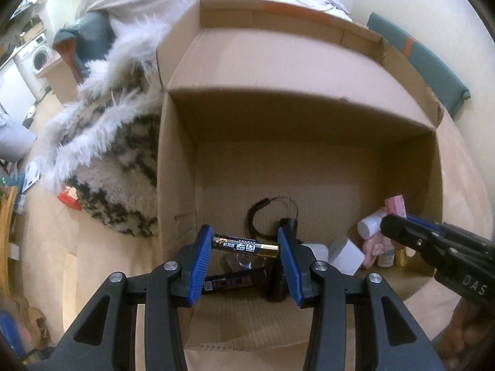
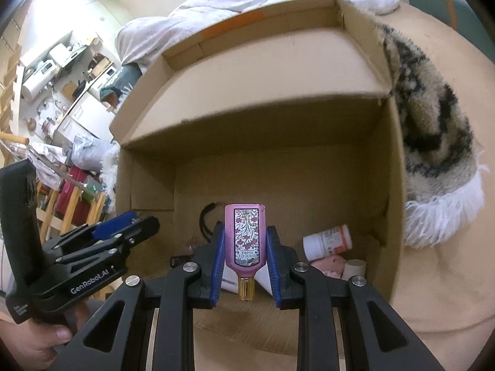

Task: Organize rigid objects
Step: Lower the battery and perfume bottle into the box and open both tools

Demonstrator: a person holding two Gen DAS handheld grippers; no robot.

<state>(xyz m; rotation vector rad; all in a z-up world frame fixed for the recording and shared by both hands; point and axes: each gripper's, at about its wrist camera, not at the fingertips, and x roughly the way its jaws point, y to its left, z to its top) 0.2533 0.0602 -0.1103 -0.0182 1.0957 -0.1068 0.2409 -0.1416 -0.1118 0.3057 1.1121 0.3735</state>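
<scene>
Corrugated brown cardboard box [image 1: 309, 160] lies open below both grippers, likely the drop target. Left gripper [image 1: 245, 247] pinches a black-and-gold cylindrical battery [image 1: 246, 245] crosswise, end to end between ribbed blue pads. Right gripper [image 2: 245, 256] clamps a glossy pink flat perfume bottle with floral label [image 2: 245, 238], gold ribbed cap toward the camera. Already on the box floor: white-and-orange plastic pill bottle [image 2: 328, 241] at 4 o'clock, thin black looped cord [image 2: 205, 219] at 7. Shaggy black-and-white rug [image 2: 433, 142] at 3.

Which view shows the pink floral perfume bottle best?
The right wrist view: the pink floral perfume bottle sits centred, clamped in the right gripper, gold cap towards the camera. The left wrist view shows only its pink corner.
</scene>
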